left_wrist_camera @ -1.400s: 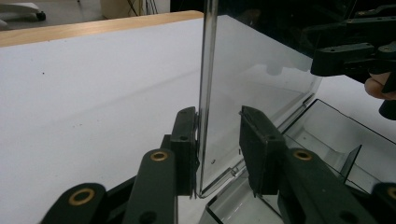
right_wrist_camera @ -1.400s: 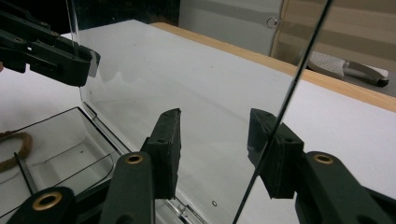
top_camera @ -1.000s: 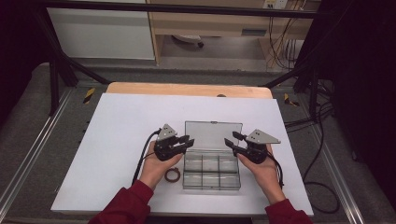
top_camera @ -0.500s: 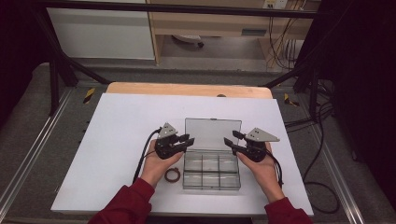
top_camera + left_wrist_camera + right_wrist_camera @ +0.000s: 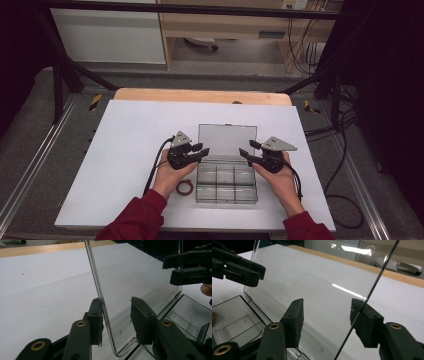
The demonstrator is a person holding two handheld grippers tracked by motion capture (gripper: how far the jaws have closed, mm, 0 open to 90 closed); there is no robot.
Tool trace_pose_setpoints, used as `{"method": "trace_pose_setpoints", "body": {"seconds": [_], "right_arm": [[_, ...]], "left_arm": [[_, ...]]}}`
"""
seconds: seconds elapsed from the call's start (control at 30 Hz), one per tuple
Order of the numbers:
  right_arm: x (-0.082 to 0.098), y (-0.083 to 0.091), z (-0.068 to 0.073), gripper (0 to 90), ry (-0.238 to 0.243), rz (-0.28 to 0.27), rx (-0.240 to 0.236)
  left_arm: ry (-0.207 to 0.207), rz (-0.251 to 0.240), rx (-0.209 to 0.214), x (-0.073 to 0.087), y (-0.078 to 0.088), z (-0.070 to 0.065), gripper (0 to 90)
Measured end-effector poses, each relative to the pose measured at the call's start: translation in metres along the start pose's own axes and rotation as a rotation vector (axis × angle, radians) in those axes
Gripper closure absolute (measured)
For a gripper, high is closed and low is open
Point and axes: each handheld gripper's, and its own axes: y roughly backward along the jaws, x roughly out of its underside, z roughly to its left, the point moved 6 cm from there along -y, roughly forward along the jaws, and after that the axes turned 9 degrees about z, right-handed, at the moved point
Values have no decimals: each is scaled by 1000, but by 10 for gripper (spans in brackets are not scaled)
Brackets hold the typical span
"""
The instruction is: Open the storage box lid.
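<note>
I hold my left gripper [image 5: 199, 151] at the left edge of the clear lid [image 5: 227, 139], which stands upright over the clear plastic box [image 5: 226, 182] on the white table [image 5: 125, 150]. My right gripper [image 5: 246, 152] is at the lid's right edge. The jaws of both have just been opening. In each gripper view one pad touches the lid edge and the other stands apart, so nothing is clamped. A brown ring [image 5: 184, 187] lies beside the box.

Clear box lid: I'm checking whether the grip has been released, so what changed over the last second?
Both grippers, left gripper and right gripper, have just been opening around the upright lid; neither clamps it. Hands, clear box and the brown ring stayed put.
</note>
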Motion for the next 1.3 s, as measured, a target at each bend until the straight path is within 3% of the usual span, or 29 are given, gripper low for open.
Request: {"method": "trace_pose_setpoints", "body": {"seconds": [0.9, 1.3], "right_arm": [[12, -11, -8, 352, -84, 87, -6], [14, -13, -8, 333, -116, 107, -20]], "left_arm": [[48, 57, -3, 7, -13, 8, 489], [78, 82, 21, 9, -17, 8, 451]]}}
